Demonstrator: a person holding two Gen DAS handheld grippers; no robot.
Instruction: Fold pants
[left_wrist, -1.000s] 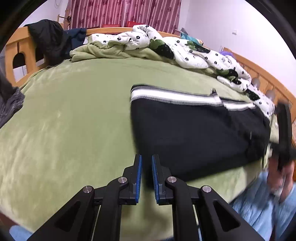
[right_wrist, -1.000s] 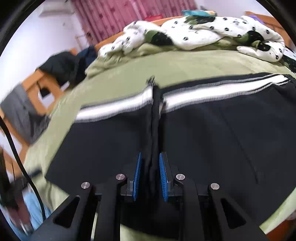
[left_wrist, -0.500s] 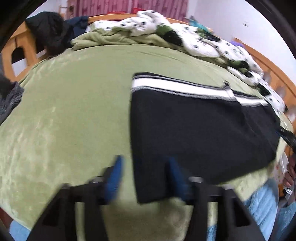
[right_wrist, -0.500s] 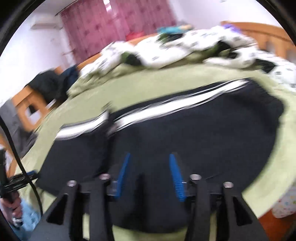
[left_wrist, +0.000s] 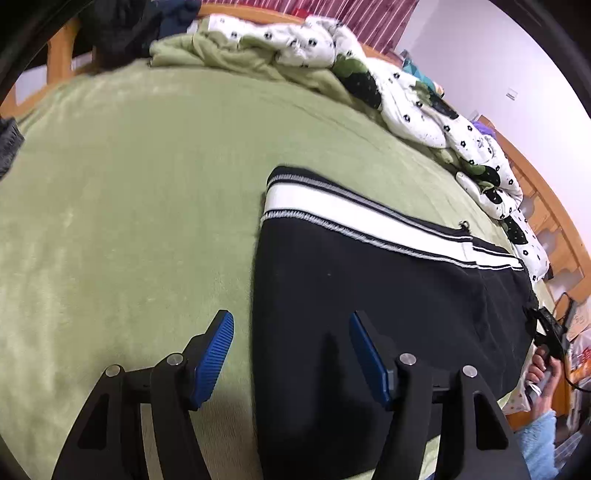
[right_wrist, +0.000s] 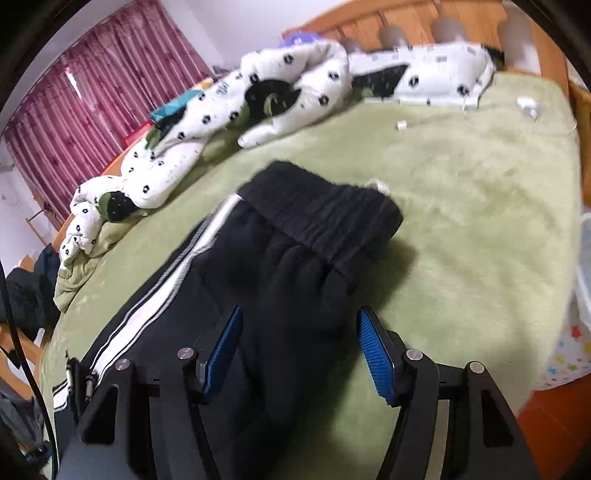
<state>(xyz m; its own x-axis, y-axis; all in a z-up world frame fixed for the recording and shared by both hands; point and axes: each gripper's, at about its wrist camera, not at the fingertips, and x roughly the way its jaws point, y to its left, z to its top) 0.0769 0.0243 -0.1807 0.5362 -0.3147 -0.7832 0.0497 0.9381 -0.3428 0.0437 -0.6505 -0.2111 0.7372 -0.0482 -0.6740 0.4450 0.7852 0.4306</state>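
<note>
The left gripper (left_wrist: 291, 354) has its blue pads wide apart and holds nothing; it hangs over the left edge of the black pants (left_wrist: 369, 295), with one pad above the green blanket (left_wrist: 129, 192) and the other above the dark cloth. The right gripper (right_wrist: 301, 350) is also spread wide and empty, and its pads stand on both sides of the cloth just under the ribbed waistband (right_wrist: 325, 218). The pants lie flat on the blanket, folded lengthwise, with the white side stripe (left_wrist: 351, 218) along the far edge. To the left of the pants, the left wrist view shows a broad bare part of the blanket, and the right wrist view shows free blanket to the right of the waistband and beyond it. Only the left wrist view shows the straight folded left end of the pants and, at the far right, the person's right hand (left_wrist: 543, 369) on the other tool. Only the right wrist view shows the waistband and two small white objects (right_wrist: 526, 105) near the far corner. Farther back, a white quilt with black flowers (right_wrist: 207, 122) lies crumpled along the wooden bed frame (left_wrist: 546, 206), and behind it hang dark red curtains (right_wrist: 85, 99) beside a white wall (left_wrist: 480, 55).
</note>
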